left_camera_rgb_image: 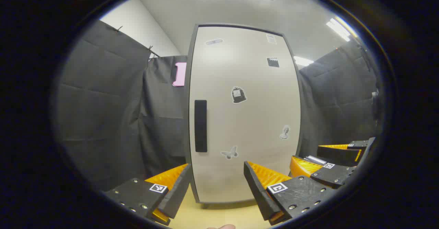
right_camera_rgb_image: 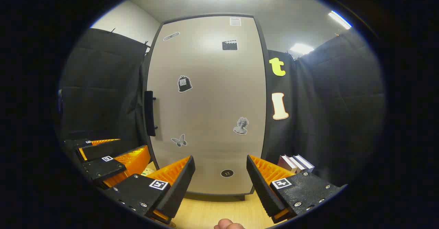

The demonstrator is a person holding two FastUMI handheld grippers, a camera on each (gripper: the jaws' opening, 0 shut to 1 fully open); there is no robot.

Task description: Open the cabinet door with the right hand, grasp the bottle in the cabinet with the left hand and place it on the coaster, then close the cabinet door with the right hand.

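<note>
1. The cabinet door (right_camera_rgb_image: 205, 102) is shut and stands on the pale wooden worktop (right_camera_rgb_image: 212, 215), straight ahead of both cameras. The bottle is presumably behind it; I cannot see it yet.
2. My right hand-held gripper (right_camera_rgb_image: 219, 174) has its jaws spread wide with nothing between them, held short of the door's lower edge.
3. My left hand-held gripper (left_camera_rgb_image: 216, 179) is likewise spread and empty, also facing the door.
4. The handle (right_camera_rgb_image: 149, 113) is a dark vertical bar at the door's left edge, standing off on two small posts. I judge it rigid and the best place to grip.
5. The door panel looks flat, stiff and smooth; I expect it to swing lightly on right-side hinges.
6. Some books (right_camera_rgb_image: 295, 163) stand to the cabinet's right, clear of the likely swing.
</note>
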